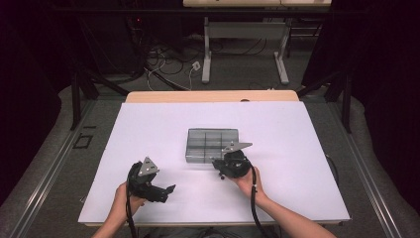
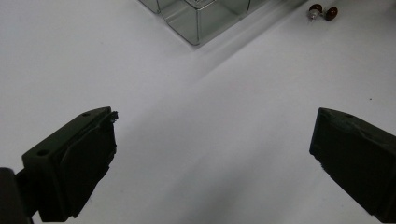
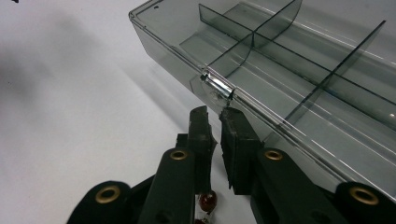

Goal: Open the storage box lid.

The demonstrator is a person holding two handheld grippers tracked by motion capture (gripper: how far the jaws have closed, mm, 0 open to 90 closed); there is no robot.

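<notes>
A clear grey box with divider walls stands open in the middle of the white sheet. My right gripper is at its near edge. In the right gripper view the black jaws are shut with a thin slit and nothing visible between them, their tips just short of the box's front wall beside a small metal latch. Two small red-brown bulbs lie on the sheet under this gripper. My left gripper rests to the left near the front edge, jaws wide open over bare sheet, with the bulbs and a box corner ahead.
The white sheet covers most of the wooden table. Dark floor, cables and a desk frame lie beyond the far edge. Bare sheet surrounds the box on all sides.
</notes>
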